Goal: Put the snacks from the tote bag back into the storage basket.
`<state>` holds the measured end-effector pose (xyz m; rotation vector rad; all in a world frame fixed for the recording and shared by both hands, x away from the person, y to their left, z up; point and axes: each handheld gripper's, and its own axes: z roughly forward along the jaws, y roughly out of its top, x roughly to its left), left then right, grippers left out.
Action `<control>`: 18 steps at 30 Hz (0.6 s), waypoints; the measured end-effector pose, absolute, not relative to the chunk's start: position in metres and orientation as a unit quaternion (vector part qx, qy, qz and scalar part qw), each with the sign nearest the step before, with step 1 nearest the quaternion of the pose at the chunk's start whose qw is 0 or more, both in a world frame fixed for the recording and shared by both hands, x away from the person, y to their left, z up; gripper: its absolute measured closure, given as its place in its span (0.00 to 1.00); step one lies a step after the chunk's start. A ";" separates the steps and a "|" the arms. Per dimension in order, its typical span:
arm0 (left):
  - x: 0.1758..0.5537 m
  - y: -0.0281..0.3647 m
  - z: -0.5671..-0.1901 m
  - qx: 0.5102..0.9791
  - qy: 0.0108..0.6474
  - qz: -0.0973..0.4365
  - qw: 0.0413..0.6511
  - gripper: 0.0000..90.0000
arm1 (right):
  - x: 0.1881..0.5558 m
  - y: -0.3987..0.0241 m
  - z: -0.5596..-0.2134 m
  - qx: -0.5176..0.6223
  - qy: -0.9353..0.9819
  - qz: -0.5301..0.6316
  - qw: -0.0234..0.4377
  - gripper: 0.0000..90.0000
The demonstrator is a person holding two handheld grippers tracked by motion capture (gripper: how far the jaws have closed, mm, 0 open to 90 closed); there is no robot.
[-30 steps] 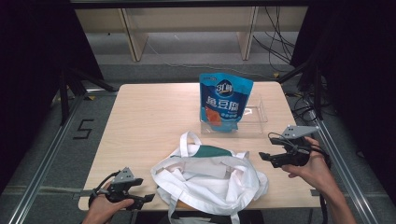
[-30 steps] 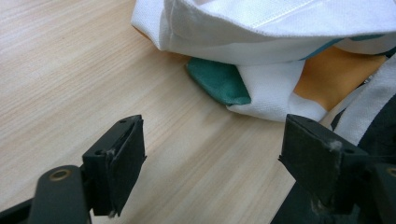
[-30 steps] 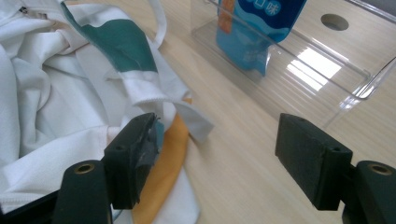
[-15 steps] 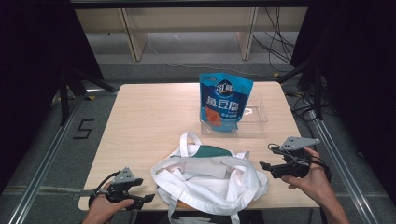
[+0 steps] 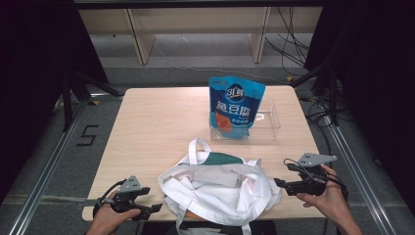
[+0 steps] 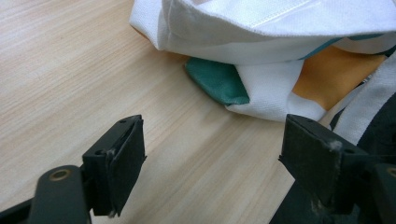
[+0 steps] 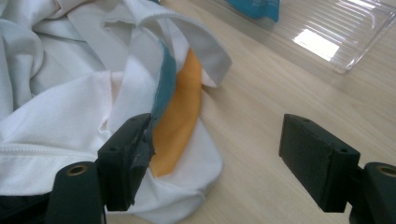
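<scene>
- While nothing is pinched, the right gripper (image 5: 280,183) is held spread just beside the white tote bag (image 5: 220,188).
- The left gripper (image 5: 155,207) is likewise kept spread, empty.

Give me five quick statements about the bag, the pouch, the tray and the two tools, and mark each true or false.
1. The blue pouch stands in the clear tray. True.
2. The white bag lies at the far edge of the table. False: it lies at the near edge, between the tools.
3. The right tool is open, nothing gripped. True.
4. The left tool is clamped on the bag's handle. False: it is open beside the bag.
5. The bag shows green and orange patches. True.
</scene>
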<state>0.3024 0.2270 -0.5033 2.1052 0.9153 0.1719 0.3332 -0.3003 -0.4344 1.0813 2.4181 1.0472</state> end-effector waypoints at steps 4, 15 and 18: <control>0.303 0.227 -0.503 0.836 0.362 0.069 0.407 0.23 | 0.331 -0.304 -0.438 0.372 0.845 0.354 0.152 0.27; 0.303 0.227 -0.503 0.837 0.361 0.071 0.405 0.23 | 0.311 -0.310 -0.446 0.386 0.836 0.358 0.155 0.18; 0.302 0.227 -0.503 0.836 0.362 0.069 0.406 0.23 | 0.308 -0.309 -0.451 0.384 0.834 0.364 0.157 0.18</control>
